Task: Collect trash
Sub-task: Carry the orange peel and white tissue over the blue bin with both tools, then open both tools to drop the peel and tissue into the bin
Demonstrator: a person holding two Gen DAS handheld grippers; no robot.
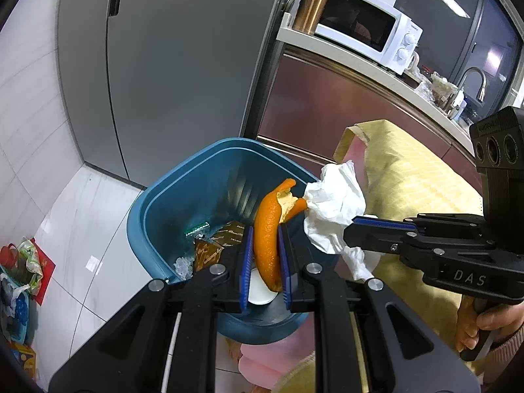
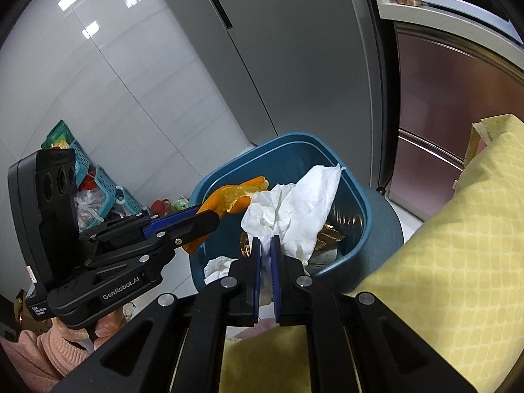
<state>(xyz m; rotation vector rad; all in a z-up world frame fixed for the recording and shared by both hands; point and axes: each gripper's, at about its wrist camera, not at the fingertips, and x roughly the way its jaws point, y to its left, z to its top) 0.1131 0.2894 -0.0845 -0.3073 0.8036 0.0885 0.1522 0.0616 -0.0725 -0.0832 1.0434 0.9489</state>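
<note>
A blue trash bin (image 1: 170,193) stands on the floor below both grippers; it also shows in the right wrist view (image 2: 353,196). My left gripper (image 1: 266,229) is shut on an orange peel (image 1: 267,226) and holds it over the bin. In the right wrist view the left gripper (image 2: 209,217) enters from the left with the peel (image 2: 229,198). My right gripper (image 2: 266,240) is shut on a crumpled white tissue (image 2: 294,209) over the bin. In the left wrist view the right gripper (image 1: 352,227) holds the tissue (image 1: 337,203) at the bin's right rim.
The bin holds brown wrappers (image 1: 216,242) and a white disc (image 1: 260,290). A yellow cloth-covered table (image 1: 409,177) is on the right. A grey fridge (image 1: 163,65) stands behind the bin. Baskets and bags (image 1: 19,271) lie on the floor to the left.
</note>
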